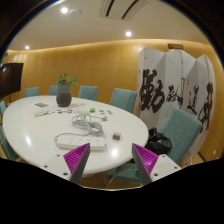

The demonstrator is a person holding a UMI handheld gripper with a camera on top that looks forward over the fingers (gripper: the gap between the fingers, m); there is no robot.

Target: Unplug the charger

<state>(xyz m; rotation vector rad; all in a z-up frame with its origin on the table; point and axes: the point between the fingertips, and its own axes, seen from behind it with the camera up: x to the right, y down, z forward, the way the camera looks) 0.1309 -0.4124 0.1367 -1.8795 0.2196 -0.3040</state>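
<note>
Jaws released, gripper (114, 160) holding nothing, hovering off tabletop's (40, 125) near edge. Charger (82, 124) with white cable lies mid-table, toward right edge, well beyond fingers. Risk: long approach, loose cable snagging, charger sliding instead of unplugging.

White charger (84, 123) with tangled cable lies on the table — mid-surface, unheld.

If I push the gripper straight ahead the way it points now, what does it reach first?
Probably the white table's near edge, just beyond the open gripper. Past that edge lie a white charger block and a tangle of cable, slightly left of the line. Depth is hard to judge.
</note>
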